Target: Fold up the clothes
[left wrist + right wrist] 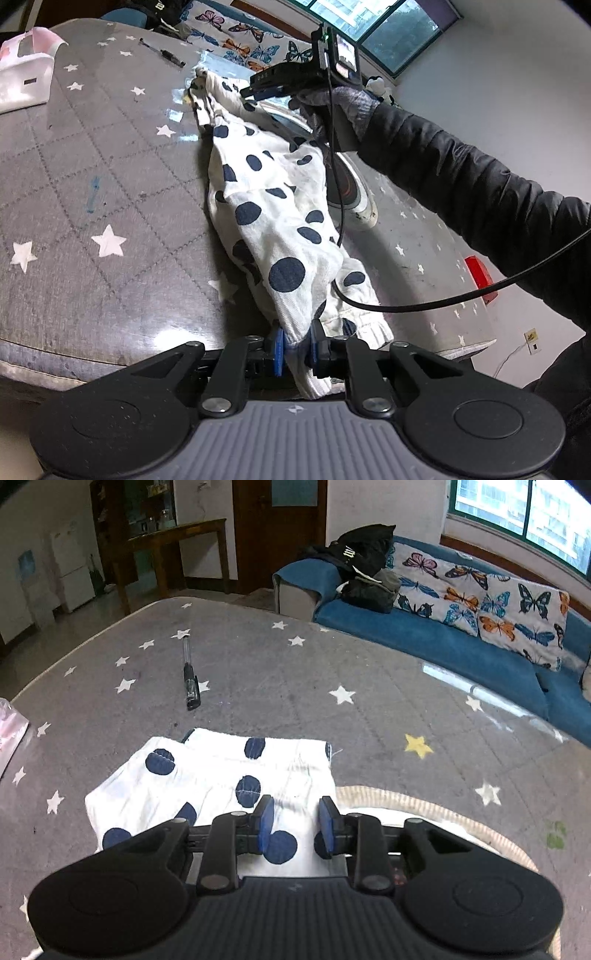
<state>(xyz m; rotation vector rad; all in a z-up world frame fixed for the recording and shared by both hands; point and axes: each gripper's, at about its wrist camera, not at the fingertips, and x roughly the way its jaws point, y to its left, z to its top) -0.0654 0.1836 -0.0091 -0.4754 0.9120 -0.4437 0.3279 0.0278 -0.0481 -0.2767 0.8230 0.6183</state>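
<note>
At the far left of the left wrist view, a white plastic bag [22,77] is seen on the grey star-patterned table [92,177], with a pen [162,53] lying further in, well apart from it. Towards the middle, a white garment with dark blue dots [273,206] is stretched in a long, rumpled band from the near edge of the table to the far side. Its near end, a ribbed cuff, is clamped between the blue pads of the left gripper [297,347], whose jaws are drawn narrow upon the cloth. To the right of the garment, and partly covered by it, a round white-rimmed object [364,210] is noted; its nature cannot be told. Above it the gloved right hand [343,107] is held over the far end of the garment, a black sleeve [480,192] and a black cable [406,306] trailing from it. A red object [480,273] is recorded at the right edge of the table. In the right wrist view, the far end of the garment is laid flat on the table, and the right gripper [295,812] is held over it with a modest gap between the pads; no cloth is seen pinched. A blue sofa with butterfly cushions [498,616] is observed beyond the table at the right.
</note>
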